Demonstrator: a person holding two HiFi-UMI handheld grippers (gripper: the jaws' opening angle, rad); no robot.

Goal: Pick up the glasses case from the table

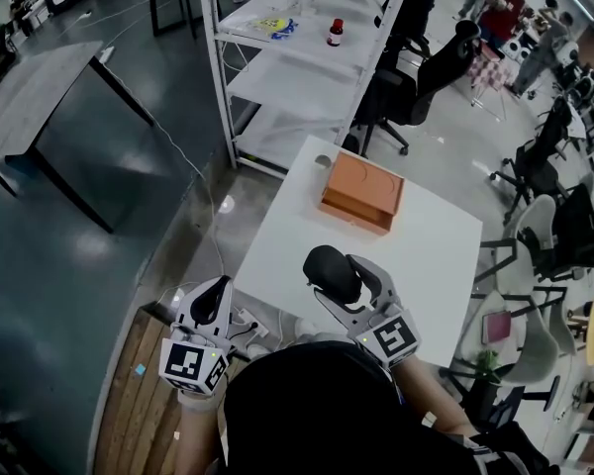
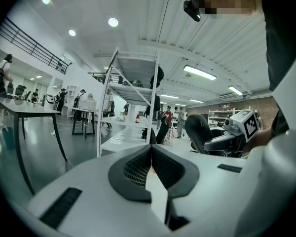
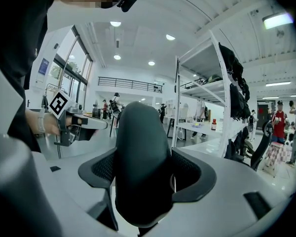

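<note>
— Glasses case [image 1: 330, 268]: where does it sit?
— In the right gripper [image 3: 144, 168]. The jaws clamp its dark, rounded body from both sides. One end stands up above the pads and the other pokes out below. In the head view it looks lifted clear of the white desk [image 1: 426, 255], over the near edge and well apart from the orange box [image 1: 361, 191].
— So the lift looks about done. How to hold it well?
— Keep the squeeze even. The shell looks smooth and curved, so I judge it could slide through the pads if the grip slackens or the wrist tips. The pads sit near the middle of its length, which helps balance. Raise it straight, with no swinging.
— And the pose?
— The right forearm reaches forward from the body. The gripper points out over the desk, roughly level, with its marker cube facing up toward the head camera.
— The left gripper [image 2: 151, 168]?
— Idle. Its jaws are pressed together on nothing. It hangs beyond the desk's left edge, pointing forward.
</note>
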